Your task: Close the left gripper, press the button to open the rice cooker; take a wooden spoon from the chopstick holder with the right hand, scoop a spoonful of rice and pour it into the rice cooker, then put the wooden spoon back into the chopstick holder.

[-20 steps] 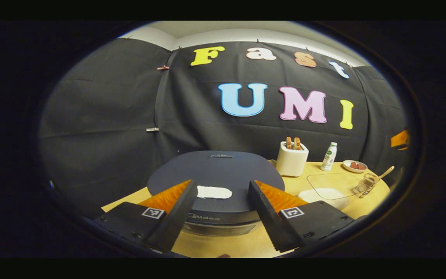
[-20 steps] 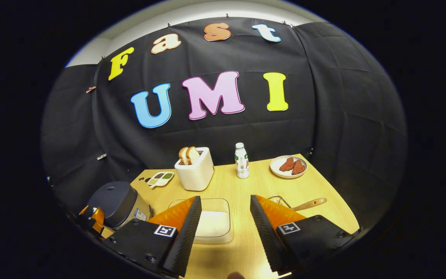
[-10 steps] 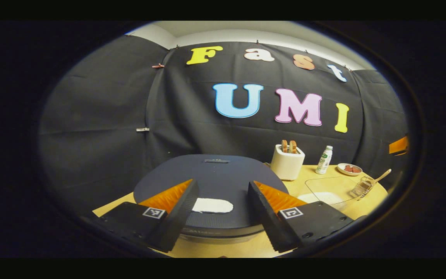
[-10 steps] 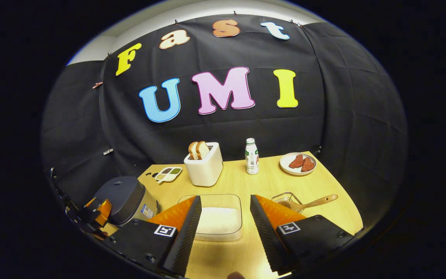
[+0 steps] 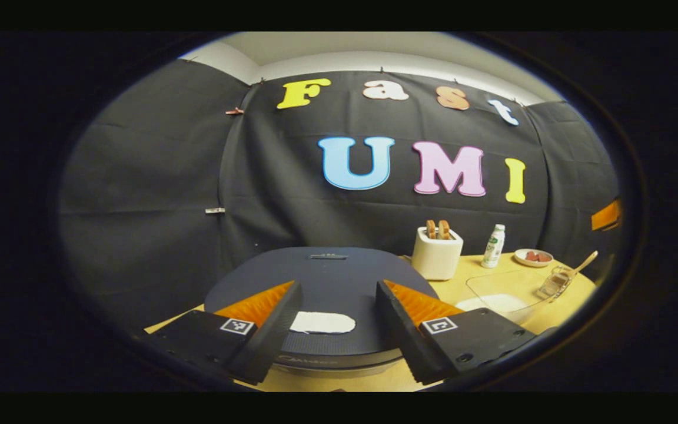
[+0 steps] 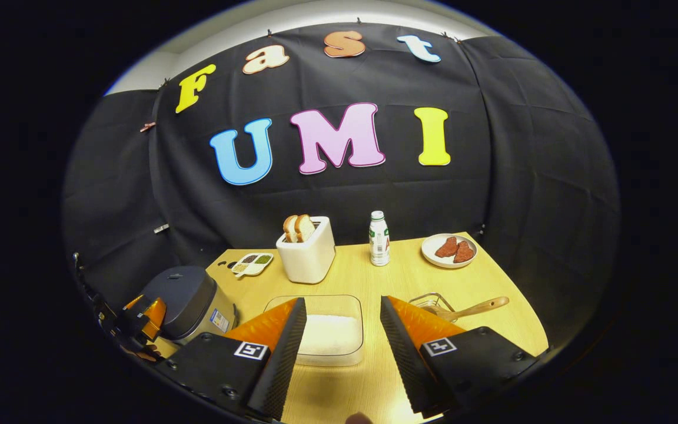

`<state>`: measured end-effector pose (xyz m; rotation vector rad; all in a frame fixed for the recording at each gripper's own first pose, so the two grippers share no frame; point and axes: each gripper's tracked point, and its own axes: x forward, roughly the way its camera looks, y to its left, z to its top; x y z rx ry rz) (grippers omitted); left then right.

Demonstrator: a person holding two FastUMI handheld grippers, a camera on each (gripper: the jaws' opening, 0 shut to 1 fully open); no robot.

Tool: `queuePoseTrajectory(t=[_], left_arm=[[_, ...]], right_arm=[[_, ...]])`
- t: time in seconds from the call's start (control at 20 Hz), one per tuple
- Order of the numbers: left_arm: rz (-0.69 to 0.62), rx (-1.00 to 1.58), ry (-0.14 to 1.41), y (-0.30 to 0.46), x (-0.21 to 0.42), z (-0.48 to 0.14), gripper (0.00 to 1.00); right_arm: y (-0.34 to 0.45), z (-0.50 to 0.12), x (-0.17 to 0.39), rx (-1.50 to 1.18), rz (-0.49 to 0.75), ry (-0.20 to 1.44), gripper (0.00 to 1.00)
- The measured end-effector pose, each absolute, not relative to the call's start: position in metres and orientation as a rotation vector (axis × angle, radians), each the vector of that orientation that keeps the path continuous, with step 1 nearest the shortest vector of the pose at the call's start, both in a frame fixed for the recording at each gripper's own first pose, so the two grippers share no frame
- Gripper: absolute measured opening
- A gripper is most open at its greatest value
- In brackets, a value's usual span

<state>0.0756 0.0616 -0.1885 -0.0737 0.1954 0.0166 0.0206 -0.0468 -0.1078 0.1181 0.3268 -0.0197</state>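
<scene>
The dark round-lidded rice cooker [image 5: 327,282] sits on the worktop's [image 6: 398,277] left end, its pale oval button [image 5: 322,322] between the left tongs [image 5: 336,330], still spread. Pressing unclenched, they may straddle it. Right tongs [image 6: 339,347] released. One wooden spoon [image 6: 474,308], one clear rice tray [image 6: 330,333].

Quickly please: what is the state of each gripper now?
Left gripper: open, holding nothing, above the rice cooker.
Right gripper: open, holding nothing.

Wooden table [image 6: 398,282] under rice cooker [image 6: 183,300], toaster [image 6: 309,256]
</scene>
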Motion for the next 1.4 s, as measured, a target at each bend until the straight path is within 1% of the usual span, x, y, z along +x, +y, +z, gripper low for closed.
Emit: queuePoseTrajectory(t=[0.15,0.25,0.45,0.65,0.95,1.15,1.3,1.4], left_arm=[[0.032,-0.074,0.203,0.059,0.072,-0.178,0.86],[0.044,-0.043,0.176,0.059,0.068,-0.166,0.84],[0.041,0.021,0.138,0.043,0.062,-0.145,0.84],[0.014,0.058,0.108,0.009,0.054,-0.128,0.84],[0.000,0.028,0.115,-0.057,0.044,-0.115,0.85],[-0.017,0.039,0.067,-0.119,0.033,-0.092,0.84],[-0.050,0.002,0.042,-0.171,0.024,-0.073,0.87],[-0.064,-0.027,0.021,-0.196,0.016,-0.061,0.92]], right_arm=[[-0.054,-0.110,0.019,0.130,-0.035,0.331,0.80],[-0.059,-0.112,0.019,0.137,-0.039,0.331,0.80],[-0.072,-0.114,0.015,0.145,-0.048,0.326,0.80],[-0.098,-0.114,0.007,0.156,-0.069,0.311,0.80],[-0.161,-0.112,-0.006,0.141,-0.113,0.280,0.80],[-0.211,-0.109,-0.023,0.147,-0.132,0.257,0.80],[-0.250,-0.099,-0.035,0.123,-0.150,0.219,0.80],[-0.271,-0.092,-0.043,0.125,-0.164,0.198,0.80]])
